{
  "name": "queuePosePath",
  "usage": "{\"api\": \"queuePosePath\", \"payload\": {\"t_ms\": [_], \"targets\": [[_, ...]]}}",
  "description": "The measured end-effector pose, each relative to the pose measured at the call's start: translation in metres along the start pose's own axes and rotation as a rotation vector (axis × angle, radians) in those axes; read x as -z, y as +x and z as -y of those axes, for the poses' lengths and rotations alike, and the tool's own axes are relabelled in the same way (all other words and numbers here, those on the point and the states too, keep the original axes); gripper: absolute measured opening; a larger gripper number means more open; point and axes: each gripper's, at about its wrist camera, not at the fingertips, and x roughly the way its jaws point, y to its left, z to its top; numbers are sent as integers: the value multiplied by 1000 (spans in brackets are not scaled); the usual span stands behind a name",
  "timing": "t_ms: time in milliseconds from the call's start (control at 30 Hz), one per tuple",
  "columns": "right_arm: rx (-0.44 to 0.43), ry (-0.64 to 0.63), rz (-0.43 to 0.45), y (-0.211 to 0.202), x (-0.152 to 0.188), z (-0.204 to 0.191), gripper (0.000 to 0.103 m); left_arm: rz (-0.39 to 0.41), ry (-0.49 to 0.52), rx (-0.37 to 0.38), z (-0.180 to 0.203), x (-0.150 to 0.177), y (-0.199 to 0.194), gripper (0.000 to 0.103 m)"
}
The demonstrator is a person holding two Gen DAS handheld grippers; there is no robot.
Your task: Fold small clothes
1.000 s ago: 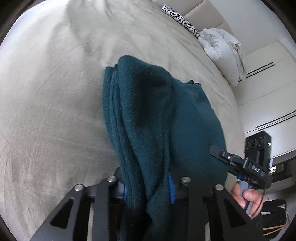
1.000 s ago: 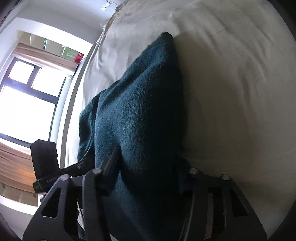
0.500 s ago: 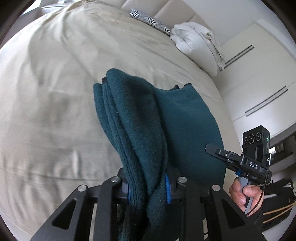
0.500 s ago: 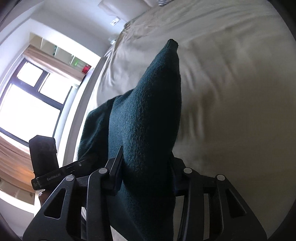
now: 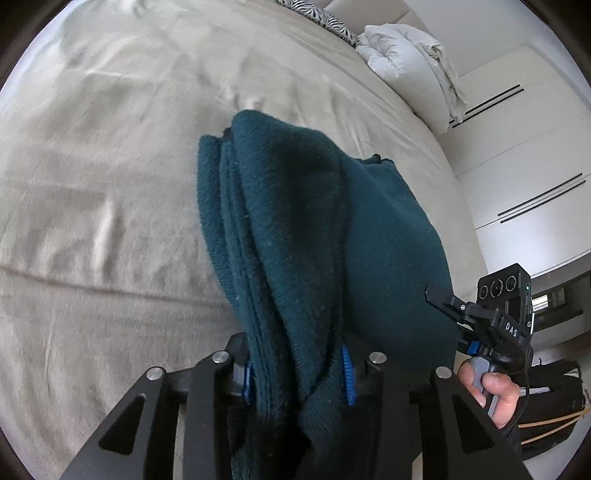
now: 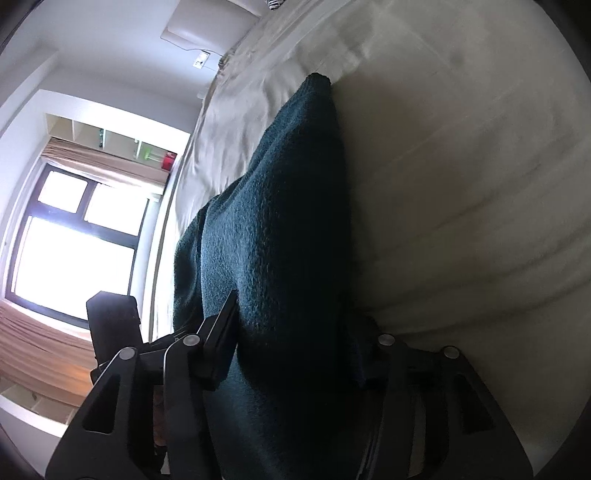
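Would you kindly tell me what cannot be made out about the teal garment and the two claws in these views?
- Garment type: the folded teal fleece hides its own shape in both views.
- Left claw: the fleece covers its pads in the left wrist view, so whether they press is unclear.
- Right claw: its fingertips are buried under fleece in the right wrist view.
- Bed: its texture is motion-blurred.
- Fleece's lower end: cut off by the bottom edge.

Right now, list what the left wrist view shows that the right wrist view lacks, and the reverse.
Left wrist only: white duvet, wardrobe doors, a hand holding the right gripper. Right wrist only: window, curtains, wall shelves. Both: the dark teal fleece garment bunched between each camera's own fingers, the beige bed, a zebra-print pillow.
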Motion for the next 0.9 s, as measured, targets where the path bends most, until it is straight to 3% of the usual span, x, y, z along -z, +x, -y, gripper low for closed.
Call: {"api": "queuePosePath", "payload": {"t_ms": [67, 233, 333, 467, 567, 633, 800, 900], "targets": [[-5, 21, 2, -6, 0, 3, 49, 29, 18, -14, 5, 3, -5, 42], [126, -24, 85, -35, 11, -13, 52, 127, 96, -107, 23, 25, -37, 55], [224, -71, 176, -69, 23, -29, 53, 242, 168, -172, 39, 39, -70, 73], [355, -246, 307, -107, 57, -75, 58, 450, 308, -320, 75, 70, -117, 102], [447, -405, 407, -128, 87, -115, 73, 556, 371, -412, 100, 90, -141, 103], [501, -494, 482, -139, 111, -140, 90, 618, 401, -486, 110, 107, -159, 103], [531, -671, 707, -172, 165, -198, 103, 736, 419, -599, 133, 132, -201, 103], [483, -722, 731, -189, 189, -222, 103, 733, 359, -639, 136, 142, -217, 103]]}}
